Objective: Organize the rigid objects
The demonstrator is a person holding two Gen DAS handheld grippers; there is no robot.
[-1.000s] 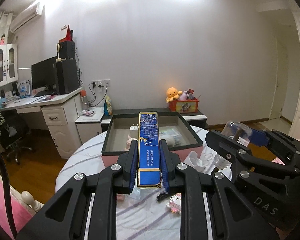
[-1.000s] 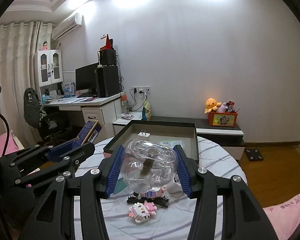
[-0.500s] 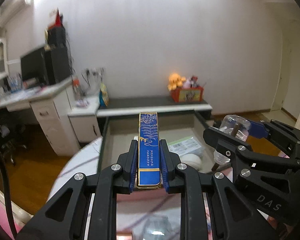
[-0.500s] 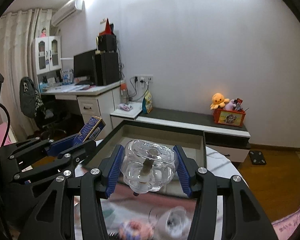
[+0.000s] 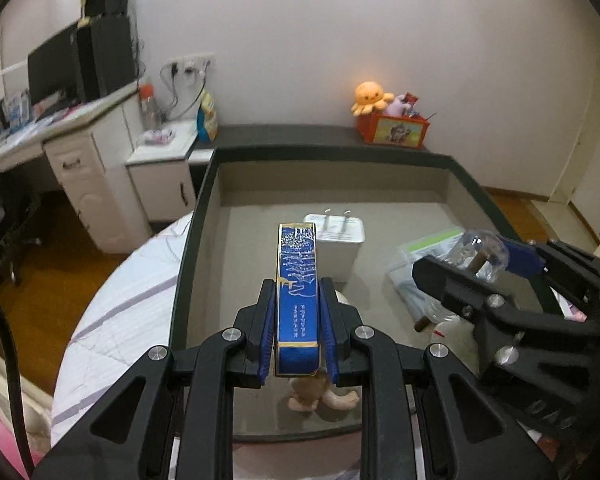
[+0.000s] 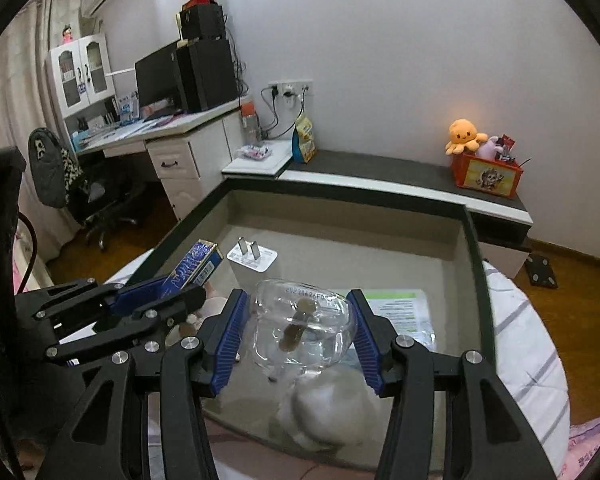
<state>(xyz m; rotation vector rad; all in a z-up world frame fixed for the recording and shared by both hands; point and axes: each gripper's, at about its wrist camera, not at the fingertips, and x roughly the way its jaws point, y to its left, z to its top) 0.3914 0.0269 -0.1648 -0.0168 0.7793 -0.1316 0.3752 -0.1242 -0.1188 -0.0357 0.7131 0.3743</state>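
A: What is the left gripper (image 5: 298, 334) carrying?

B: A slim blue box (image 5: 297, 292) with gold edging. The blue pads are clamped flat against its two long sides, and the box sticks out past the fingertips, above the tray (image 5: 204, 216).

A: And the right gripper (image 6: 298, 334)?

B: Its pads press on either side of a clear glass jar (image 6: 304, 322) with something small and brown inside. The jaws stand fairly wide, yet they grip the jar. It too hangs above the tray, to the right of the blue box.

A: Describe the tray.

B: A wide, shallow one with a dark rim and pale beige walls and floor, sitting on a round table (image 5: 116, 304) under a striped white cloth.

A: What lies in the tray?

B: A white plug adapter (image 5: 336, 236) with two metal prongs stands near the middle, just beyond the tip of the blue box. A clear packet with a green and white label (image 6: 400, 312) lies flat in the tray's right half, partly behind the jar. A small pinkish figure (image 5: 320, 396) lies by the tray's near wall, beneath the left gripper. Something pale and rounded (image 6: 328, 408) sits on the tray floor under the jar; it is too blurred to name.

A: Do the two grippers touch?

B: No, they are side by side and apart, both tilted down toward the tray.
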